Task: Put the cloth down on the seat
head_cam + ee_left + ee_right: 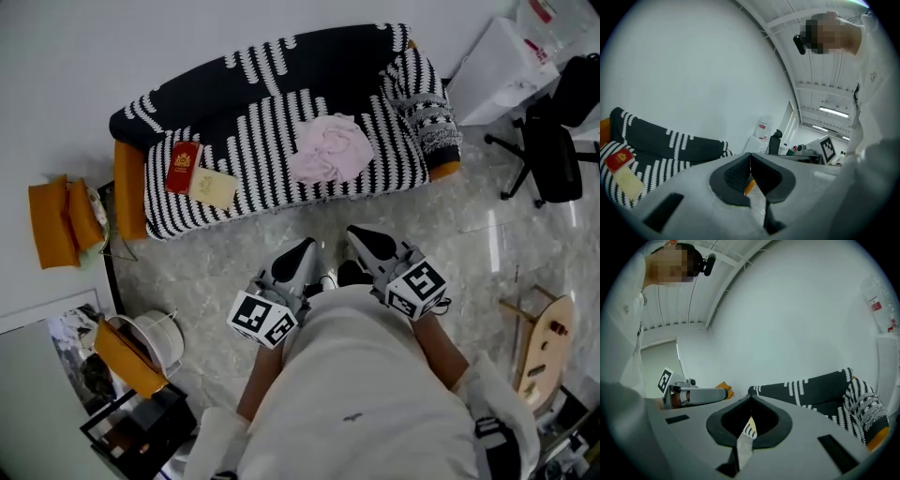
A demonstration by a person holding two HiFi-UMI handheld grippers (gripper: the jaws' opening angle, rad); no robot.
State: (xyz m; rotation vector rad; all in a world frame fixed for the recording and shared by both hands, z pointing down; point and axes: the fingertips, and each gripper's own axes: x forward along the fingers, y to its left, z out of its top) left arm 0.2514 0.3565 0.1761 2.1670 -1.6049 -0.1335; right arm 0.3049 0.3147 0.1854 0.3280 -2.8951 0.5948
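Observation:
A crumpled pink cloth (330,148) lies on the seat of a sofa (253,141) covered in black-and-white stripes, right of its middle. Nothing is holding the cloth. Both grippers hang close to the person's body, over the floor in front of the sofa and well short of the cloth. My left gripper (305,246) is shut with nothing in it, its jaws closed in the left gripper view (750,159). My right gripper (361,232) is also shut and empty (750,401). The sofa back (825,385) shows beyond the right jaws, and the left gripper (693,393) appears beside them.
A red booklet (184,167) and a cream card (214,187) lie on the seat's left part. A patterned cushion (427,112) leans at the right end. Orange cushions (61,220) and a white bucket (155,337) stand at the left, an office chair (553,141) at the right.

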